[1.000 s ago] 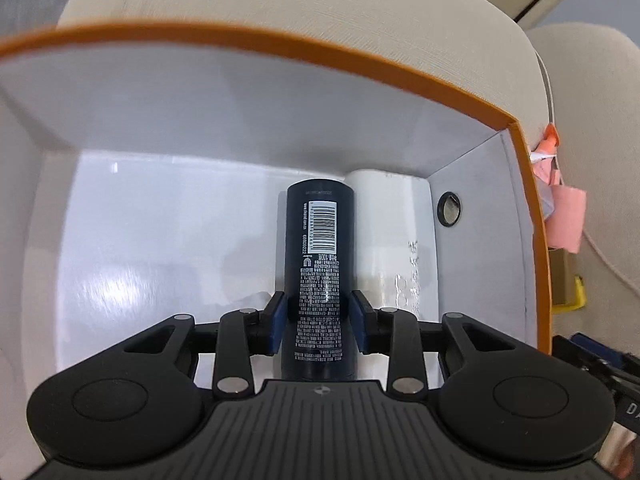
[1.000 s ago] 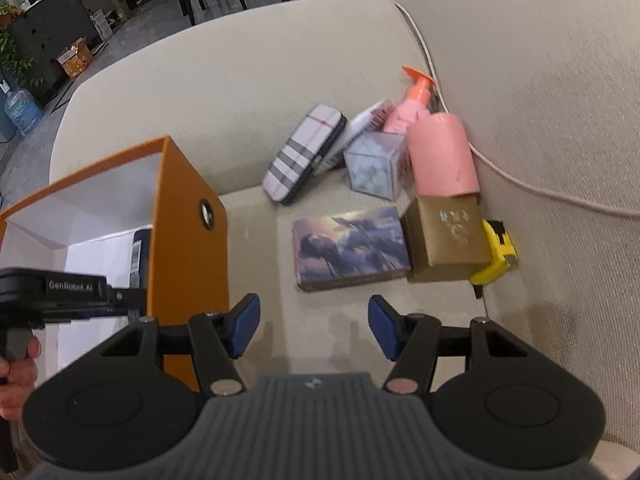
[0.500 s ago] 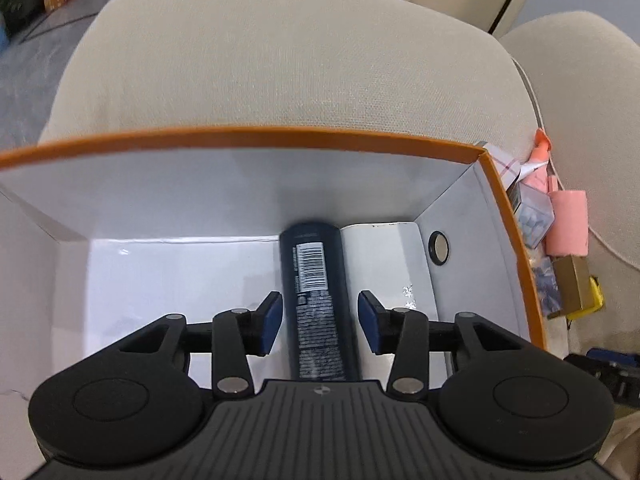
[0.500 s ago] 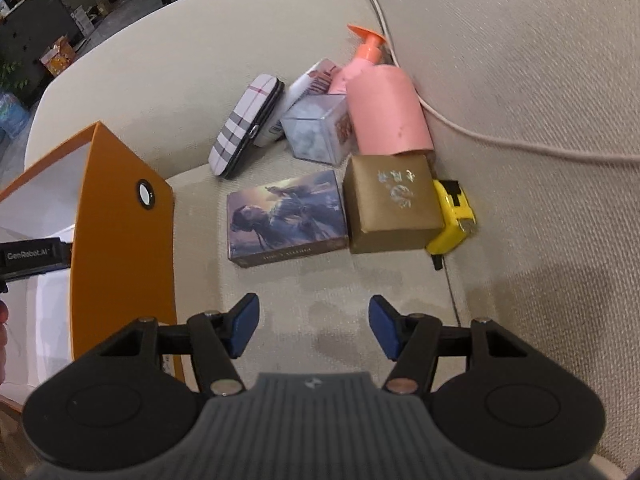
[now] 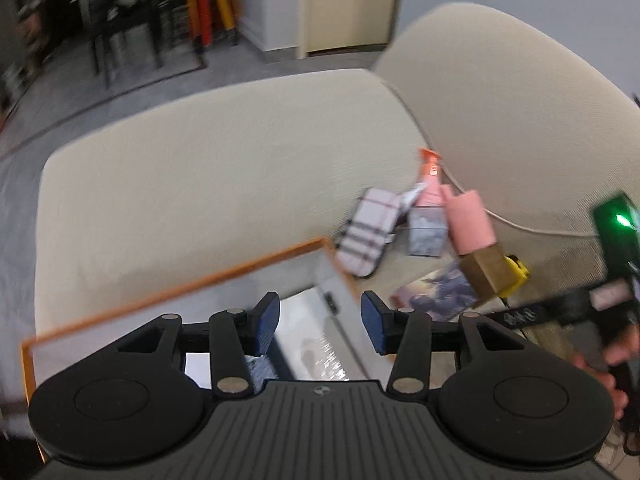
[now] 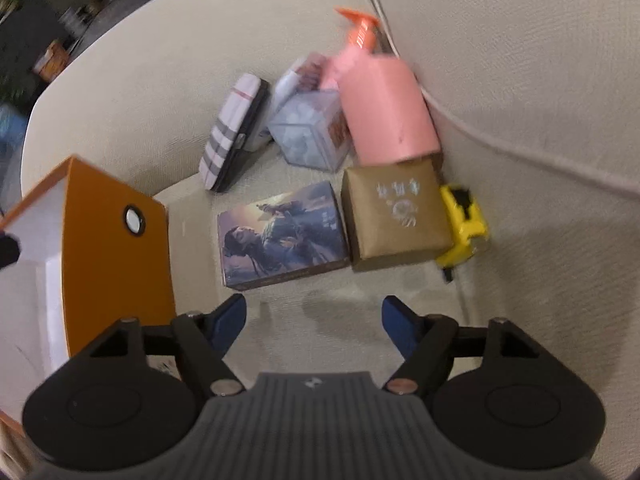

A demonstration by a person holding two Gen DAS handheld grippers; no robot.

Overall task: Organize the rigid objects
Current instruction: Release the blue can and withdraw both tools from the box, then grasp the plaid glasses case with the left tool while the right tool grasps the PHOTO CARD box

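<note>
An orange box (image 6: 116, 240) with a white inside stands on the beige sofa; its rim (image 5: 168, 292) shows in the left wrist view. My left gripper (image 5: 320, 322) is open and empty, raised above the box. My right gripper (image 6: 312, 320) is open and empty, just short of a picture box (image 6: 280, 236). Beside it lie a gold box (image 6: 396, 212), a pink pump bottle (image 6: 384, 112), a yellow tape measure (image 6: 464, 224), a pale cube box (image 6: 312, 132) and a plaid case (image 6: 234, 132).
The sofa backrest (image 6: 520, 60) rises right of the pile, with a white cable (image 6: 500, 136) along it. The same pile (image 5: 428, 232) shows in the left wrist view. The right gripper handle with a green light (image 5: 616, 240) is at the right. Chairs (image 5: 160, 12) stand behind.
My left gripper let go of the dark bottle in the orange box, opened and lifted up out of it. My right gripper moved closer to the pile of objects.
</note>
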